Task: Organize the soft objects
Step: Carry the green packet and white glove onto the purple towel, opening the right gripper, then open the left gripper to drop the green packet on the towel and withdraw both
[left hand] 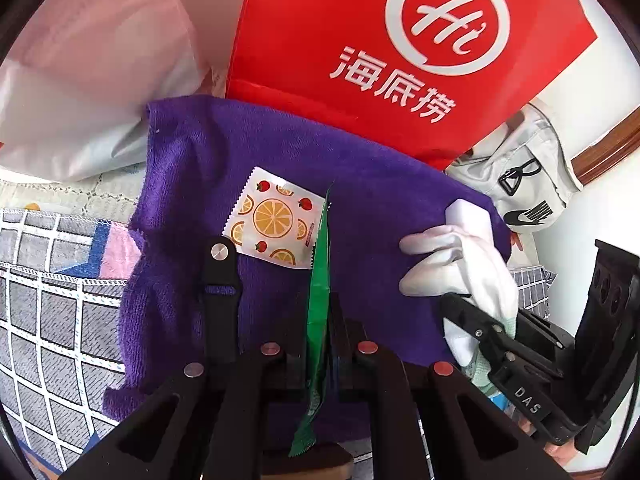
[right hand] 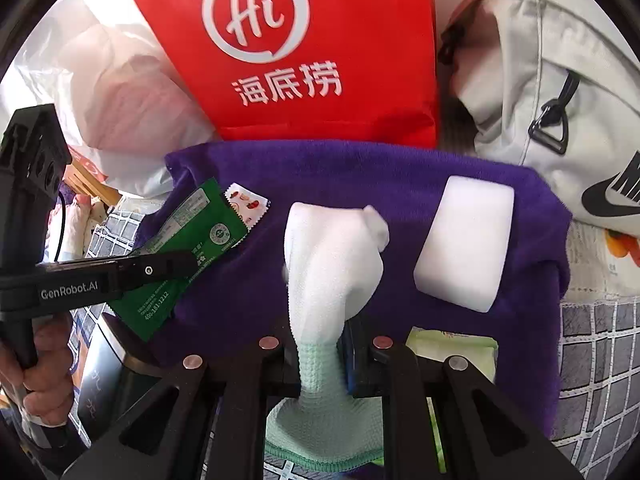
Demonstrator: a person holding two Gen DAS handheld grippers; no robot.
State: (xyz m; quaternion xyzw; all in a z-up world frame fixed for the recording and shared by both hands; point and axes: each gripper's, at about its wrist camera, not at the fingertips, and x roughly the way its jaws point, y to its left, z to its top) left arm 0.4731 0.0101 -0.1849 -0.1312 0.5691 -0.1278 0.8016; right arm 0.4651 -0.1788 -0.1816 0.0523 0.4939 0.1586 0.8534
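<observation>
Cloth [right hand: 332,280], white with a pale green hem, was pinched in the right gripper [right hand: 324,360] over the middle of the purple towel [right hand: 360,176]. Near the towel's left edge, a green sachet [left hand: 319,312] was clamped edge-on in the left gripper [left hand: 320,344], beside a fruit-printed packet [left hand: 272,218]. Release would best be delayed until each piece was lowered flat, clear of the white sponge [right hand: 464,240].
</observation>
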